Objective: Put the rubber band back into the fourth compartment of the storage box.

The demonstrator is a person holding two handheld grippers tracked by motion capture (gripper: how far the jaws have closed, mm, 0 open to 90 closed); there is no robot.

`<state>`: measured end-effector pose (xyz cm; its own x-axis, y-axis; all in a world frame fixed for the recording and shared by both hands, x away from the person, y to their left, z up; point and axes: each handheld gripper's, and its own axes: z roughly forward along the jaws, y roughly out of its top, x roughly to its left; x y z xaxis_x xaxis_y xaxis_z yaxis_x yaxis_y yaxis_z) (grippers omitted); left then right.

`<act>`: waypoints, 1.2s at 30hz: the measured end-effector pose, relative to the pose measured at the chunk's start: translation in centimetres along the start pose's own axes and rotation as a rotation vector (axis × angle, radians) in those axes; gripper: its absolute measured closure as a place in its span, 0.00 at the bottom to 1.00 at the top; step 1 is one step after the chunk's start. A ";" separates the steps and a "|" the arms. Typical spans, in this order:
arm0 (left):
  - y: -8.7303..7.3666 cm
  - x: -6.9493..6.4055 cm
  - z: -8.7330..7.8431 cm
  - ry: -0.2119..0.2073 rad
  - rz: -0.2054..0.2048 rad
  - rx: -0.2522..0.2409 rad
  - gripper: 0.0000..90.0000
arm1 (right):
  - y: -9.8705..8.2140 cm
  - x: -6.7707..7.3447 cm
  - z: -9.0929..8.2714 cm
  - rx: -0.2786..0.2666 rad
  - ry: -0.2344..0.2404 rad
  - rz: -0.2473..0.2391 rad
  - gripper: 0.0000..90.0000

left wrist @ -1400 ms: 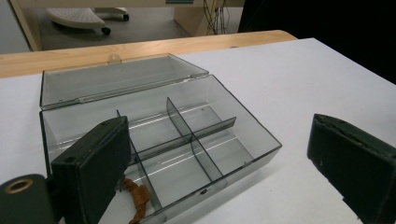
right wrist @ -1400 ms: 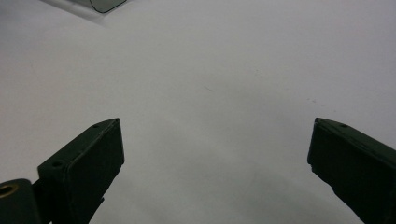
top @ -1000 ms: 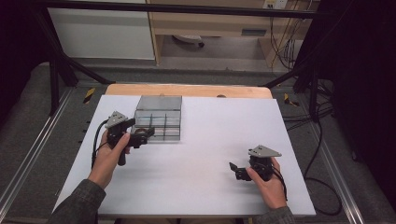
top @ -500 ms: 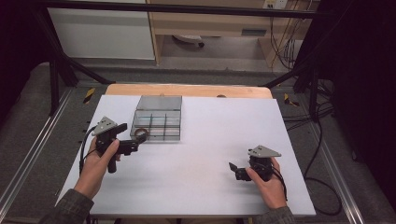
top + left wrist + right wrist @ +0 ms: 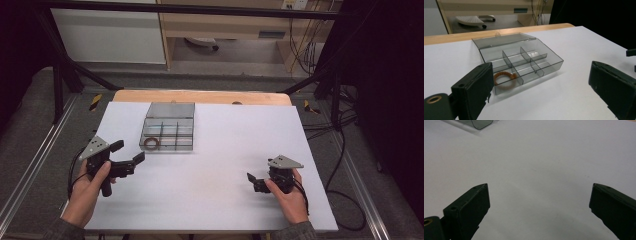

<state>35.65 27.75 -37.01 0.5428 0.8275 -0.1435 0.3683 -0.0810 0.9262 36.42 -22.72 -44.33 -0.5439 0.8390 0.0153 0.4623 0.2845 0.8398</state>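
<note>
Resting in the front-left compartment of the clear smoky-grey plastic organiser box, the brown beaded bracelet ring lies flat and free of both grippers; the left gripper view shows it against the front wall. Box lid is hinged open toward the far edge of the white-topped desk. Box sits near the far-left part of the desk. Left gripper is off the box, near the desk's left edge, jaws spread wide, nothing between them. Right gripper hovers near the front-right part of the desk, jaws likewise wide apart and empty. Judgement: placing looks done. Remaining, if anything: closing the lid; other compartments appear empty.
</note>
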 end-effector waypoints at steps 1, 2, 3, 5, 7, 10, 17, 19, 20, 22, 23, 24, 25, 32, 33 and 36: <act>-0.2 0.0 -0.2 0.002 0.000 -0.001 0.07 | 0.0 0.0 0.0 0.000 0.000 0.000 0.04; -0.5 0.1 -0.4 0.003 -0.001 -0.003 0.07 | 0.0 -0.1 -0.1 -0.002 -0.003 0.003 0.04; -0.8 0.1 -0.5 0.004 -0.002 -0.003 0.07 | 0.0 -0.2 -0.2 -0.004 -0.006 0.005 0.04; -1.4 0.3 -0.8 0.006 -0.006 -0.002 0.07 | 0.0 -0.4 -0.4 -0.015 -0.009 0.010 0.04; -2.0 0.4 -1.1 0.006 -0.017 0.001 0.07 | 0.0 -0.7 -0.9 -0.033 -0.013 0.030 0.04; -3.1 0.8 -1.4 0.005 -0.030 0.004 0.07 | -0.1 -1.1 -1.5 -0.049 -0.015 0.051 0.05; -5.0 1.3 -2.0 0.021 -0.034 0.024 0.07 | -0.6 -2.1 -2.8 -0.062 -0.035 0.073 0.05; -5.5 1.3 -2.1 0.018 -0.026 0.043 0.07 | -0.8 -2.4 -3.1 -0.068 -0.043 0.086 0.05; -5.7 1.2 -2.1 0.016 -0.026 0.046 0.07 | -0.9 -2.7 -3.2 -0.069 -0.049 0.089 0.05; -6.2 1.2 -2.0 0.011 -0.027 0.054 0.07 | -1.0 -3.1 -3.5 -0.072 -0.059 0.102 0.05; -6.4 1.2 -2.0 0.011 -0.028 0.060 0.07 | -1.1 -3.3 -3.5 -0.070 -0.063 0.103 0.05; -6.7 1.1 -1.9 0.010 -0.031 0.068 0.07 | -1.3 -3.5 -3.6 -0.067 -0.071 0.113 0.05; -6.9 1.1 -1.9 0.008 -0.031 0.077 0.07 | -1.3 -3.5 -3.6 -0.067 -0.071 0.113 0.05; -8.4 0.7 -1.2 -0.004 -0.019 0.147 0.07 | -1.8 -4.0 -2.9 -0.037 -0.101 0.130 0.05; -8.5 0.6 -1.1 -0.010 -0.013 0.161 0.07 | -1.8 -3.9 -2.7 -0.020 -0.102 0.131 0.04; -8.5 0.2 -0.7 -0.019 0.000 0.175 0.07 | -2.0 -3.8 -1.3 0.059 -0.115 0.114 0.04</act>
